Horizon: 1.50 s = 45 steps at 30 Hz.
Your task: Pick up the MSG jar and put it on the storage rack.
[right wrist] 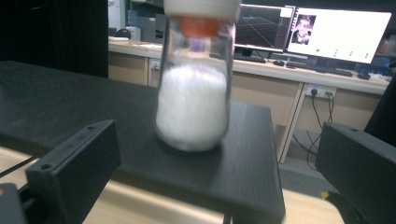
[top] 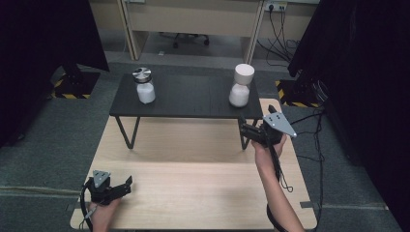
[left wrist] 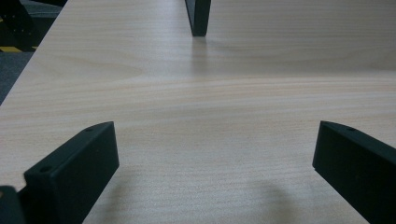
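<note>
Two glass jars half full of white powder stand on a low black table. The left jar has a metal lid. The right jar carries a white lid, and in the right gripper view this jar stands straight ahead between the jaws, a short way off. My right gripper is open, held just in front of the black table's right front edge. My left gripper is open near the wooden table's front left, over bare wood, nothing between its jaws.
The black table rests on a light wooden table; one of its legs stands ahead of my left gripper. Cables trail off the right side. Desks and monitors lie beyond, dark curtains at both sides.
</note>
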### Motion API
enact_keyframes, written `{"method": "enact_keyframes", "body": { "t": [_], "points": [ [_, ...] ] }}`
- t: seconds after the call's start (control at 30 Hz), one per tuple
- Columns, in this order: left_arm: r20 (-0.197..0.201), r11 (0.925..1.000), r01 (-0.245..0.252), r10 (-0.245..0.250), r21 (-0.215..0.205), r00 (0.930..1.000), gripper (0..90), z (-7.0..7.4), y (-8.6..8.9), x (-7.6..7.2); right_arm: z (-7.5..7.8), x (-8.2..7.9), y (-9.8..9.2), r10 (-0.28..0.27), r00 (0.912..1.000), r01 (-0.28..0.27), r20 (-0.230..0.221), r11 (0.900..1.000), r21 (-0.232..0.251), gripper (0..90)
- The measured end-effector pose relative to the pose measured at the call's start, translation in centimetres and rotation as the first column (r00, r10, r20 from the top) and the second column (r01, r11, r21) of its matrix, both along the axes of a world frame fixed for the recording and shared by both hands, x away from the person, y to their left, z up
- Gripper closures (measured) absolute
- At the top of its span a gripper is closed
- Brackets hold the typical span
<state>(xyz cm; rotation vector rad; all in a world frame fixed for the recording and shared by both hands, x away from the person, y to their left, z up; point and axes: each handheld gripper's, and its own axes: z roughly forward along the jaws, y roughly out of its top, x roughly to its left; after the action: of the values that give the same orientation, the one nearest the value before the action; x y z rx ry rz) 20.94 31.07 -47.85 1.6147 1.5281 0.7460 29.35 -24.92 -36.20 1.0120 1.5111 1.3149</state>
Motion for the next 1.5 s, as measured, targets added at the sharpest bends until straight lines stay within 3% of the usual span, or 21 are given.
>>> {"method": "enact_keyframes", "body": {
  "t": [0.27,0.33,0.4,0.57,0.73,0.97,1.23,1.5],
  "points": [
    [0.006,0.9999,0.007,-0.007,0.008,1.0000,0.0,0.0,-0.1,-0.1,-4.5,-2.1,-1.5,-0.010,0.9999,0.011,-0.006,0.999,0.048,0.3],
    [0.003,0.9999,0.009,-0.009,0.012,1.0000,0.0,0.0,-0.1,-0.1,-4.9,-2.3,-1.6,-0.015,0.9998,0.016,-0.009,0.999,0.047,0.3],
    [-0.003,0.9999,0.006,-0.006,0.014,1.0000,0.0,0.1,-0.1,0.1,-5.7,-2.7,-1.8,-0.042,0.9990,0.042,-0.014,0.999,0.011,0.3],
    [-0.011,0.9999,0.003,-0.003,0.014,0.9999,0.0,0.1,-0.2,0.2,-6.8,-3.2,-2.7,-0.060,0.9976,0.061,-0.035,0.998,0.004,0.3],
    [-0.013,0.9999,0.002,-0.002,0.015,0.9999,0.0,0.2,-0.2,0.3,-7.9,-3.9,-3.3,-0.069,0.9962,0.069,-0.054,0.998,0.012,0.3],
    [-0.014,0.9999,0.001,-0.001,0.012,0.9999,0.0,0.2,-0.3,0.3,-10.8,-5.5,-3.7,-0.106,0.9888,0.110,-0.105,0.993,0.035,0.5],
    [-0.021,0.9998,0.001,0.000,0.022,0.9998,0.0,0.2,-0.4,0.4,-12.7,-6.8,-4.2,-0.126,0.9830,0.134,-0.133,0.990,0.051,0.5],
    [-0.023,0.9997,0.000,0.001,0.026,0.9997,0.0,0.3,-0.5,0.4,-13.3,-8.1,-4.8,-0.122,0.9819,0.131,-0.145,0.990,0.059,0.5]
  ]
}}
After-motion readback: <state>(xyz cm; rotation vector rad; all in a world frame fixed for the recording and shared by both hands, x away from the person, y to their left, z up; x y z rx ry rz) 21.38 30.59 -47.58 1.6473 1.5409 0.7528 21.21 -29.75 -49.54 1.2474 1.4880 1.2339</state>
